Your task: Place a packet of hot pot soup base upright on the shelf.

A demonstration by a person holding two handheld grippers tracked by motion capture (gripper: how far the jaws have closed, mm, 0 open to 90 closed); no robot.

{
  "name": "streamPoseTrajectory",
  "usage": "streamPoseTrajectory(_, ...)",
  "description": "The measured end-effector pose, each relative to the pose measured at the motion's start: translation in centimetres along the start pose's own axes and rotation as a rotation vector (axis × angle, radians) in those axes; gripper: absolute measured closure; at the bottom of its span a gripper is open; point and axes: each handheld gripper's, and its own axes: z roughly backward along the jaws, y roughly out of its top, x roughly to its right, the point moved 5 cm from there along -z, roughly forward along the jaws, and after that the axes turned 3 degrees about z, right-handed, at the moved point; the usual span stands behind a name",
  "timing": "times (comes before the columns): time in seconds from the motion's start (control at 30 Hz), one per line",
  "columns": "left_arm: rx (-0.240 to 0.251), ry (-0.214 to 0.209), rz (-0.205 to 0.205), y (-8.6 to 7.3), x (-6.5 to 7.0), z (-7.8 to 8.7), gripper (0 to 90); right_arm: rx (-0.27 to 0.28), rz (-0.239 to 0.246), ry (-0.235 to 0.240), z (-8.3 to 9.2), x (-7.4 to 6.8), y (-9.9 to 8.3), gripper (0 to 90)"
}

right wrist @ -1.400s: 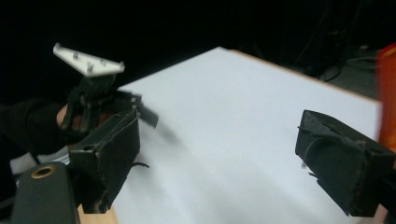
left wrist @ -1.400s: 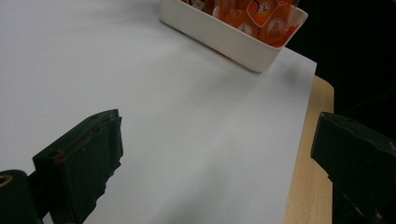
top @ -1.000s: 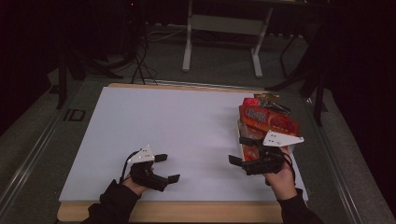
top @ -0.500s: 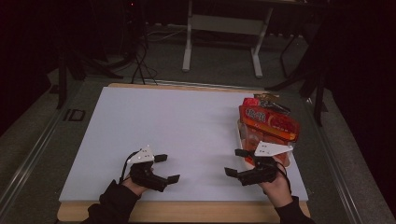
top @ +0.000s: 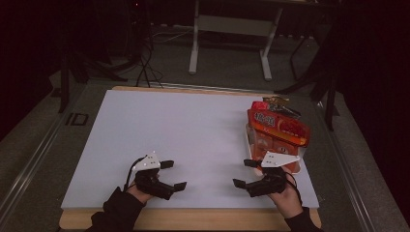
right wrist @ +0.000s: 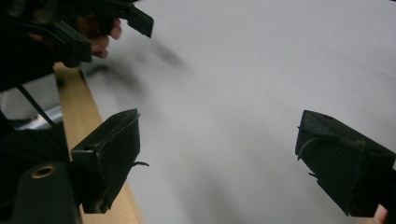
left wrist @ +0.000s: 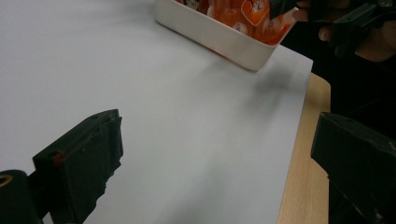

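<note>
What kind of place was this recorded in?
Probably a lab or studio set up for recording: a white-topped table in a dark room, cables on the floor, a metal stand behind it.

The right claw (top: 245,173) has withdrawn from the snack tray (top: 253,140) toward the surface's near edge, jaws apart.

White tray (top: 249,137) at three o'clock holds orange-red packets (top: 278,126) with white print — the sheet (top: 183,135) is plain white, its board (top: 193,218) pale wood; both grippers black.
</note>
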Motion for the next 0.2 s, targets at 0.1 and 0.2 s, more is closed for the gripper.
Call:
streamPoseTrajectory(0.1,-0.001,-0.001,0.001,-0.05,0.01,-0.08,2.6,-0.012,0.015,0.000,-0.15,-0.07,-0.13,13.7)
streamPoseTrajectory(0.2,0.002,-0.002,0.001,0.02,0.01,-0.06,2.6,-0.013,0.020,0.000,-0.18,-0.12,-0.12,13.7)
